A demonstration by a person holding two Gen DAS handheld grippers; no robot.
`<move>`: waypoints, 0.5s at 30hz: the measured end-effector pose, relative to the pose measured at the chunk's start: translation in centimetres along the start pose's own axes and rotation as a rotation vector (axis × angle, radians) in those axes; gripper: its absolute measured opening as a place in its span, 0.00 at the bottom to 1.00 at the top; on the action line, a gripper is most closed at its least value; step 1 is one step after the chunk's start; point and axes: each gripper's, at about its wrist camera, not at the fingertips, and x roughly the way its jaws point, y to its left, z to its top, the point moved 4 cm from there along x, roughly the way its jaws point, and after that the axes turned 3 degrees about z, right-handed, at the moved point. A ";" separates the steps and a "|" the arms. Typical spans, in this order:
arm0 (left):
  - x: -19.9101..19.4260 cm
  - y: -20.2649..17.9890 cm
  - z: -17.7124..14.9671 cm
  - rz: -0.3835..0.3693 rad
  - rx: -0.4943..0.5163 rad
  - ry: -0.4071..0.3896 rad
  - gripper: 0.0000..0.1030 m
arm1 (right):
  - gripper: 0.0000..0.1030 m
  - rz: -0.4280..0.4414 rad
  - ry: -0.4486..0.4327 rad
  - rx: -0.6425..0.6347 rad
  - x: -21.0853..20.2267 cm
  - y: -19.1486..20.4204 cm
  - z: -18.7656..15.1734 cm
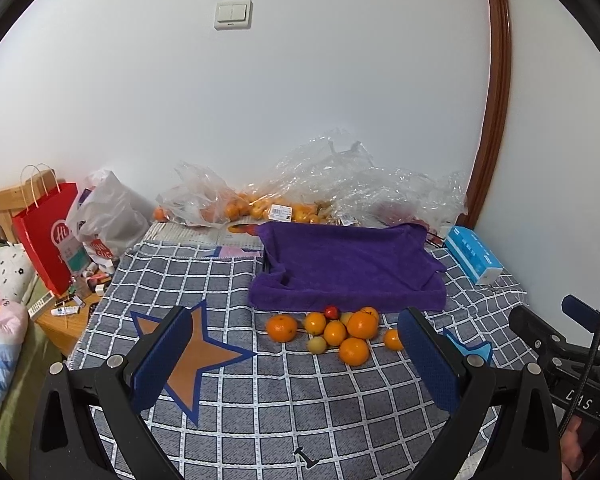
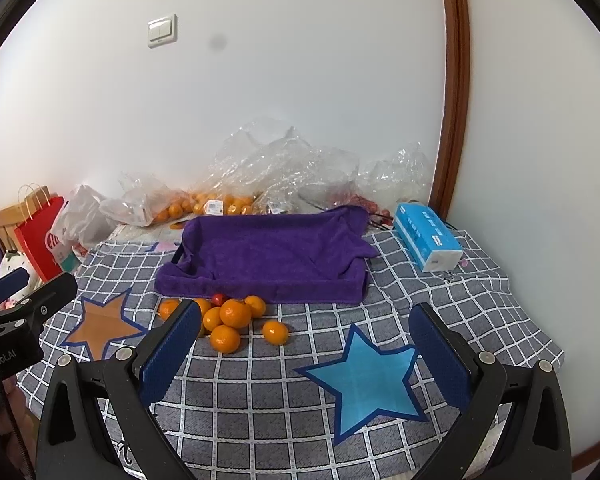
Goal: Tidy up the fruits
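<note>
Several oranges [image 1: 362, 325] [image 2: 235, 313], a small red fruit [image 1: 331, 312] [image 2: 218, 299] and a pale yellow fruit [image 1: 317, 345] lie in a loose pile on the checked cloth, just in front of a tray lined with a purple towel [image 1: 352, 266] [image 2: 276, 256]. One orange [image 2: 275, 332] lies a little apart to the right. My left gripper [image 1: 296, 352] is open and empty, held above the cloth short of the pile. My right gripper [image 2: 306, 340] is open and empty, to the right of the pile.
Clear plastic bags with more oranges [image 1: 256, 206] [image 2: 204, 204] lie along the back wall. A blue tissue pack [image 1: 474, 254] [image 2: 428, 242] is right of the tray. An orange star [image 1: 188, 354] and a blue star [image 2: 370, 378] mark the cloth. A red paper bag [image 1: 46, 236] stands at left.
</note>
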 end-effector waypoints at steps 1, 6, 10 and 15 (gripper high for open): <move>0.1 0.0 0.0 -0.004 0.001 0.002 1.00 | 1.00 -0.007 0.000 -0.002 0.0 0.0 0.0; 0.1 0.0 -0.3 -0.015 0.008 -0.005 1.00 | 1.00 -0.020 0.005 -0.022 0.2 0.0 -0.4; 0.6 0.4 -0.3 -0.019 -0.007 0.000 1.00 | 1.00 -0.028 0.018 -0.010 0.7 -0.3 -0.4; 1.1 0.5 0.1 -0.021 0.009 -0.005 0.98 | 1.00 -0.043 0.010 0.007 1.0 -0.4 0.1</move>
